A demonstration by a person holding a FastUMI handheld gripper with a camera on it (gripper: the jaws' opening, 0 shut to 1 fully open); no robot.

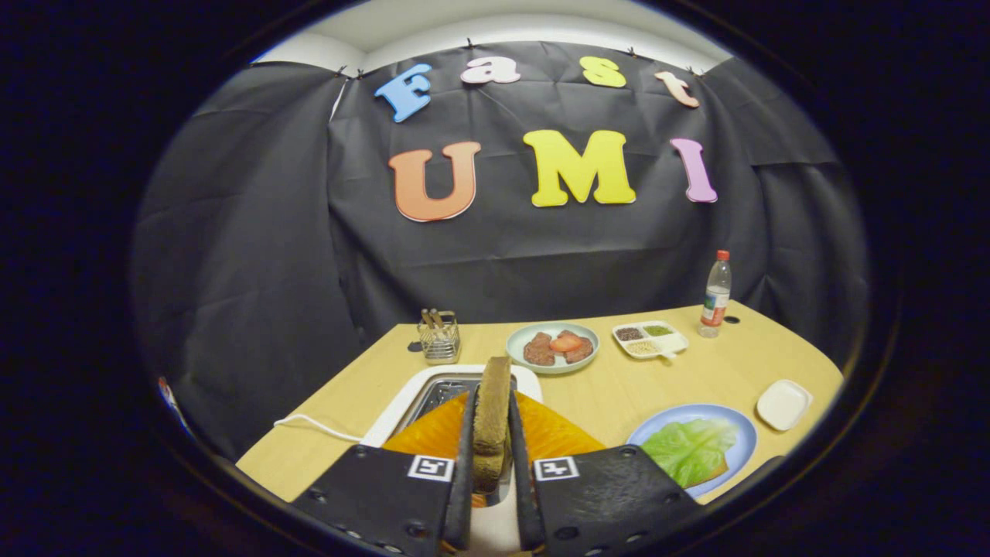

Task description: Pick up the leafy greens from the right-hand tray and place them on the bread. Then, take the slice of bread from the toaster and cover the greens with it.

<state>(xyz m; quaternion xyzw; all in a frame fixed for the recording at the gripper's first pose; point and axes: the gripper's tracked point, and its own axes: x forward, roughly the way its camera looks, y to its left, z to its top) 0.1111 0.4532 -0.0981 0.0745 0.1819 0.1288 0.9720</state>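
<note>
Standing bread slice (493, 410) clamped between tool (491, 433) fingers.

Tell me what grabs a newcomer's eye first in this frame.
First, the upright brown slice of bread clamped between the gripper fingers, lifted above the white toaster. Next, the bright green lettuce leaf lying on bread on the round blue plate, to the right of the fingers. Beyond them sits the pale green plate of meat and tomato.
</note>
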